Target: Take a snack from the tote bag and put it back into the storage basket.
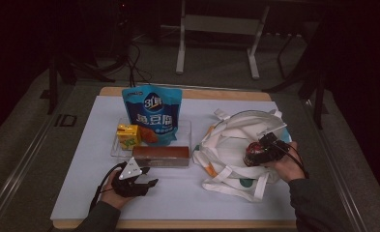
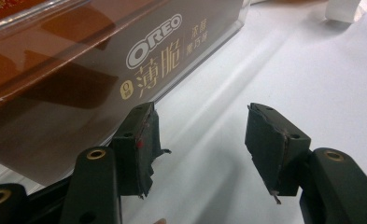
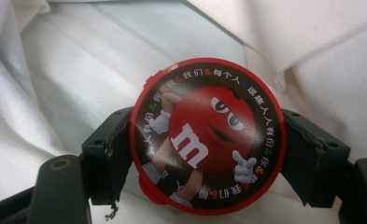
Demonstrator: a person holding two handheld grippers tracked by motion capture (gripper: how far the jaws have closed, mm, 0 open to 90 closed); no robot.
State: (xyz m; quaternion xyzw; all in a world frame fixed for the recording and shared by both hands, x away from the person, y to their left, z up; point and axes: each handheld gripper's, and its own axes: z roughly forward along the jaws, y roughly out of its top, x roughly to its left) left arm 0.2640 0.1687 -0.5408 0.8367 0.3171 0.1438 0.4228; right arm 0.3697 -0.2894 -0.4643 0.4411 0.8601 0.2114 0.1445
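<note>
Right gripper point(image 3: 204, 154) clamped across round red-rimmed M&M's candy tub point(image 3: 207, 135), held over open white cloth tote bag point(image 1: 236, 145). Rigid, smooth plastic, probably light and slippery; best gripped across the rim. Right hand point(image 1: 286, 162) angled into bag mouth. Left gripper point(image 2: 202, 149) half-open, empty, resting on white bench point(image 1: 178, 193) beside brown Oreo box point(image 2: 78, 70).

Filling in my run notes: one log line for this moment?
right hand-held gripper: shut on M&M's tub over white tote bag | left hand-held gripper: open beside Oreo box
</note>
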